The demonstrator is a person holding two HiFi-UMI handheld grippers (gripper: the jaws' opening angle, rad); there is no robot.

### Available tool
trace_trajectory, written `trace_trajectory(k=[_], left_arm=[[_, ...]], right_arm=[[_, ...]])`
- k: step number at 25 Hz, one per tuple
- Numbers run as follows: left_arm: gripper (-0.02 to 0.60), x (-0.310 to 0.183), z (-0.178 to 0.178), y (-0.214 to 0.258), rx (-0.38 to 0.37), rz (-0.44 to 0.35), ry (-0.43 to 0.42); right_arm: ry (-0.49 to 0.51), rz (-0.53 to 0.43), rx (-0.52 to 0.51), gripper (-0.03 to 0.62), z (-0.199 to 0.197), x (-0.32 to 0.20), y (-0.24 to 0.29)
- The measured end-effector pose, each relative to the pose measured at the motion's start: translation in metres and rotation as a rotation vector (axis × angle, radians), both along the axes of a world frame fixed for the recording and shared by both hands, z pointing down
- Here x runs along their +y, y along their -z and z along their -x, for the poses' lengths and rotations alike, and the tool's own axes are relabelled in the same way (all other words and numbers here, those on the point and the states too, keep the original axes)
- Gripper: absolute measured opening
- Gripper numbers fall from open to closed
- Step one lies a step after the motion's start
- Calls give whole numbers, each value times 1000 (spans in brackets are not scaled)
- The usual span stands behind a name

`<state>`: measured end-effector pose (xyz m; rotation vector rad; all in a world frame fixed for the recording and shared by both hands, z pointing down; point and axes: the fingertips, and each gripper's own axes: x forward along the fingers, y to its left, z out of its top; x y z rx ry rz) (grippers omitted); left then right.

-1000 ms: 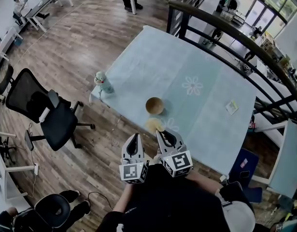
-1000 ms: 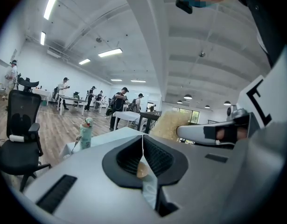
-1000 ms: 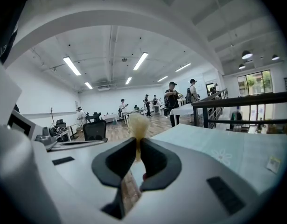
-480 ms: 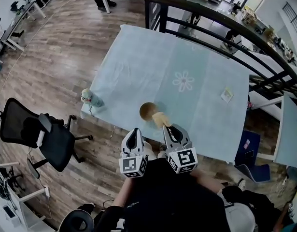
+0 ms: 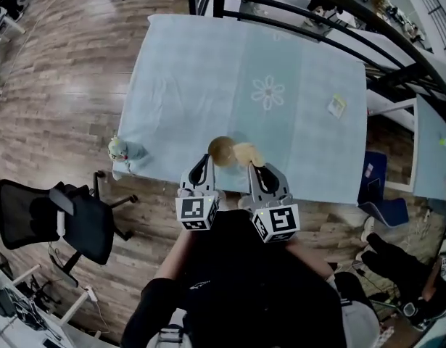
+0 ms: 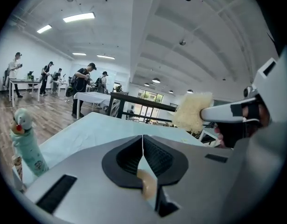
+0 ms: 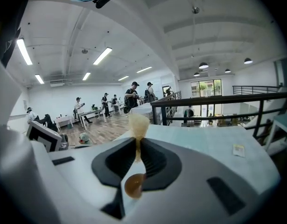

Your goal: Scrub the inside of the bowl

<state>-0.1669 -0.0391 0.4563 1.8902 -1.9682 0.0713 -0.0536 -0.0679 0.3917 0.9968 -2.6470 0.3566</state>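
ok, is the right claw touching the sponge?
Touching. The right gripper view shows the right claw shut on the yellow sponge, with its lower part pinched between the pads.

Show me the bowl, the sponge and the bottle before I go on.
bowl (image 5: 220, 150): head view, on its inside.
sponge (image 6: 193, 111): left gripper view, on the middle of its fluffy pad.
bottle (image 6: 26, 144): left gripper view, on its body.

- Tablecloth: pale blue, with one white flower print.
- Bowl: tan wood.
- Sponge: pale yellow.
- Chair: black.
- Floor: brown planks.
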Motion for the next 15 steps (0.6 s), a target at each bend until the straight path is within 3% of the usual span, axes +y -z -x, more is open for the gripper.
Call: trace_trajectory(k=[7, 15], left_arm=[[17, -21, 3, -57, -34, 122, -172], [17, -41, 27, -112, 3, 260, -189]], right_arm=[[-170, 25, 23, 38, -8, -4, -8], [-276, 48, 58, 38, -13, -7, -19]])
